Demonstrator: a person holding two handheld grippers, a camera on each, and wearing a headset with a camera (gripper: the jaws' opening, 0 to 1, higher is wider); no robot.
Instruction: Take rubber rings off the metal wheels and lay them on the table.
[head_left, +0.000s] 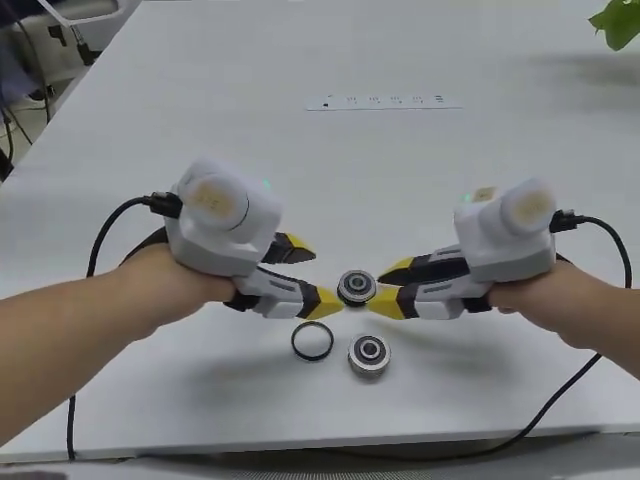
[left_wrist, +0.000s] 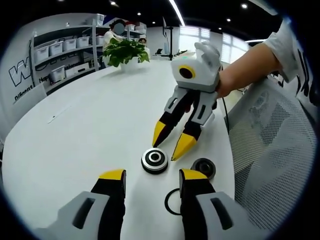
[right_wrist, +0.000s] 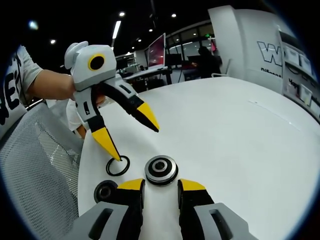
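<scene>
A metal wheel (head_left: 356, 286) with a dark rubber ring around it lies on the white table (head_left: 420, 180), between the tips of both grippers. My left gripper (head_left: 316, 277) is open just left of it, its jaws (left_wrist: 152, 175) wide apart with nothing in them. From the right, my right gripper (head_left: 386, 286) points at the same wheel (right_wrist: 161, 170), open and holding nothing. A loose black rubber ring (head_left: 312, 341) lies flat nearer the table's front edge. Beside it rests a second wheel (head_left: 369, 354), which looks bare and silvery.
A white strip with small markings (head_left: 383, 102) lies far back on the table. A green plant (head_left: 620, 20) stands at the far right corner. Black cables (head_left: 100, 250) trail from both grippers over the front edge. A mesh chair back (left_wrist: 270, 145) sits below the table.
</scene>
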